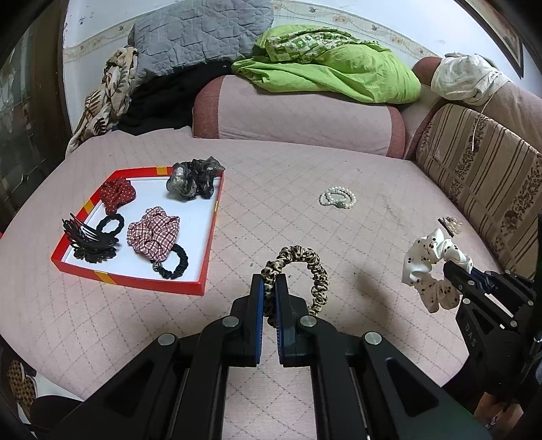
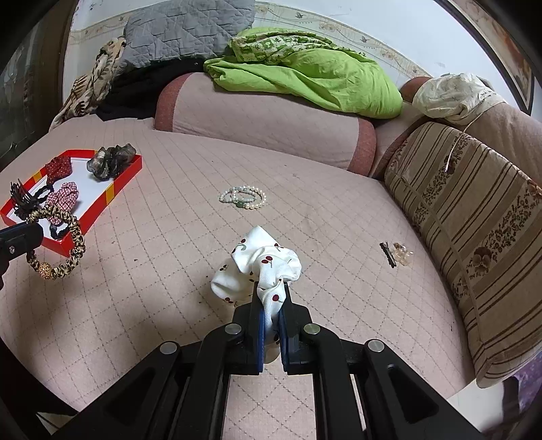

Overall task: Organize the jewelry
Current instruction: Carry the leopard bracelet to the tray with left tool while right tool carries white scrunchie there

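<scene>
The work surface is a pink quilted bed (image 1: 305, 189) with a diamond stitch pattern, bearing small dark specks in places. A pale wall (image 1: 406, 20) with a patterned border runs behind it. Along the head lies a pink bolster (image 1: 298, 118) with darker ends, carrying a crumpled green cloth (image 1: 335, 71); to its left a grey quilt (image 1: 196, 30) and a leaf-print cloth (image 1: 108, 88) rest over dark fabric. A striped cushion (image 2: 474, 216) lines the right side, with a white bundle (image 2: 450, 94) above it. At the left of the bed sits a shallow red tray (image 1: 135, 282) with a white floor, holding a grey scrunchie (image 1: 193, 179), a red dotted scrunchie (image 1: 118, 194), a checked scrunchie (image 1: 154, 233), two black hair ties and a black claw clip (image 1: 88, 238). The left gripper (image 1: 269, 287) has its fingers pressed onto a leopard scrunchie (image 1: 305, 267), held above the bed just right of the tray. The right gripper (image 2: 271, 298) pinches a white cherry-print scrunchie (image 2: 257, 267), lifted over the middle of the bed. Pearl bracelets (image 2: 242, 198) lie loose on the bed, well apart from the tray. A small hair clip (image 2: 394, 254) lies near the striped cushion.
</scene>
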Motion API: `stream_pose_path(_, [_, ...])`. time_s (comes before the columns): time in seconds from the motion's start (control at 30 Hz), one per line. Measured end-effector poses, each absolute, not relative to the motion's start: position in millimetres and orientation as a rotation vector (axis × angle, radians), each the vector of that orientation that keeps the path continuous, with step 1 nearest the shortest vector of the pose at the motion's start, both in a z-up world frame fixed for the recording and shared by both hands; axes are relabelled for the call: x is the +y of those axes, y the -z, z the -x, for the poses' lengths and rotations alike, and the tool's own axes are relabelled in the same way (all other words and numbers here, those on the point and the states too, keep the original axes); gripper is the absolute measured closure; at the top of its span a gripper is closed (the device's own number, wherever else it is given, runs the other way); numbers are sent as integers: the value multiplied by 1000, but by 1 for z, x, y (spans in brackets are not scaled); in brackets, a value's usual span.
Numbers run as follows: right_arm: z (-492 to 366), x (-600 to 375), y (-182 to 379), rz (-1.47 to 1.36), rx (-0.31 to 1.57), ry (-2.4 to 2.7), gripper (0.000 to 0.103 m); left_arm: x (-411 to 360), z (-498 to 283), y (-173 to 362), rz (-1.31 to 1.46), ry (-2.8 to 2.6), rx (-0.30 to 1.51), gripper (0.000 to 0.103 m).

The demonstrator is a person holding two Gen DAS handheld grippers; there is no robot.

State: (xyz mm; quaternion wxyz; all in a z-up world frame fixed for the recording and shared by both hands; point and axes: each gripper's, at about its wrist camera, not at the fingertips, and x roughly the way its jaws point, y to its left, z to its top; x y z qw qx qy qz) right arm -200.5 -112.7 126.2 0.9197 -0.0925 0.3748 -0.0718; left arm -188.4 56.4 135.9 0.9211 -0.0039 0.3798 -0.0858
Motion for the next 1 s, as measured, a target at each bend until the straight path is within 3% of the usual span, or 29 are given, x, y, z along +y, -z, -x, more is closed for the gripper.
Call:
stream_pose_path(0.37, [201,-100,-128,204,764,97,95,71,181,-133,17,143,788,97])
stream_pose_path(1.0, [163,-32,-159,154,739,-238,95,162,132,-141,19,-85,761,97])
